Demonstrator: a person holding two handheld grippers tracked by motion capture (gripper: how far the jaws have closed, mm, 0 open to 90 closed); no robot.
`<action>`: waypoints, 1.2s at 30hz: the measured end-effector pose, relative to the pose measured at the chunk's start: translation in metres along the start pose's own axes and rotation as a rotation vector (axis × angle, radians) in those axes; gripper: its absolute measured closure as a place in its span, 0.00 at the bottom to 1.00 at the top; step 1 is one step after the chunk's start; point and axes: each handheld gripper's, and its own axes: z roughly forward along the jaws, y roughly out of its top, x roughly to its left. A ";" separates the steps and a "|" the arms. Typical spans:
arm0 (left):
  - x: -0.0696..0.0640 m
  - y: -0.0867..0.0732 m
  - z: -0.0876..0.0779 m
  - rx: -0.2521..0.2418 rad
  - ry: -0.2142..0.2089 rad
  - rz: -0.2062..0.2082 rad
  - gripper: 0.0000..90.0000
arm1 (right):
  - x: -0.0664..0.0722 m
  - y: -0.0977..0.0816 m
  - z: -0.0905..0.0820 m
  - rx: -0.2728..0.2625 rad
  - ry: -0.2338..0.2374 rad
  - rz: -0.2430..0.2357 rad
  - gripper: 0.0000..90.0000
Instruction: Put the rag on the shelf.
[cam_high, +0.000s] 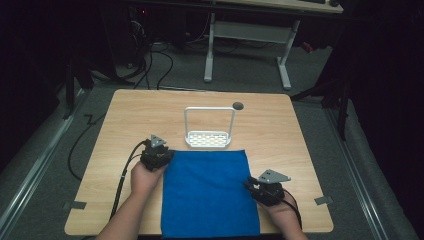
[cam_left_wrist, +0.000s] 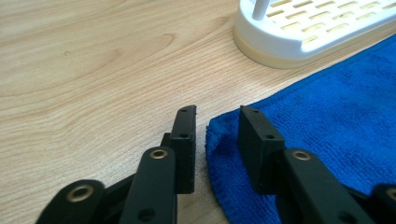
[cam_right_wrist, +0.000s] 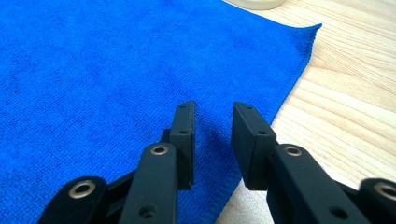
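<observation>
At the centre-bottom of the high view the blue cloth (cam_high: 207, 192) lies flat, unfolded; left gripper (cam_left_wrist: 215, 135) straddles its corner, right gripper (cam_right_wrist: 212, 140) its edge, both parted, gripping nothing. Everything remains.

The hand-held gripper (cam_left_wrist: 217, 140) straddles the blue towel's (cam_left_wrist: 327, 121) corner, jaws parted, near a white rack (cam_left_wrist: 289, 42).

White rack (cam_high: 208, 138) just beyond cloth (cam_high: 207, 192)
</observation>
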 end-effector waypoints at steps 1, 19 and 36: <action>0.000 -0.001 0.000 -0.002 -0.001 -0.003 0.79 | 0.000 0.000 0.000 0.002 0.002 0.003 0.78; 0.003 -0.002 -0.003 -0.020 -0.051 -0.016 0.97 | -0.031 0.032 0.041 -0.052 -0.135 0.135 0.66; 0.005 -0.003 -0.004 -0.026 -0.056 -0.038 0.97 | -0.060 0.057 0.083 0.042 -0.162 0.194 0.72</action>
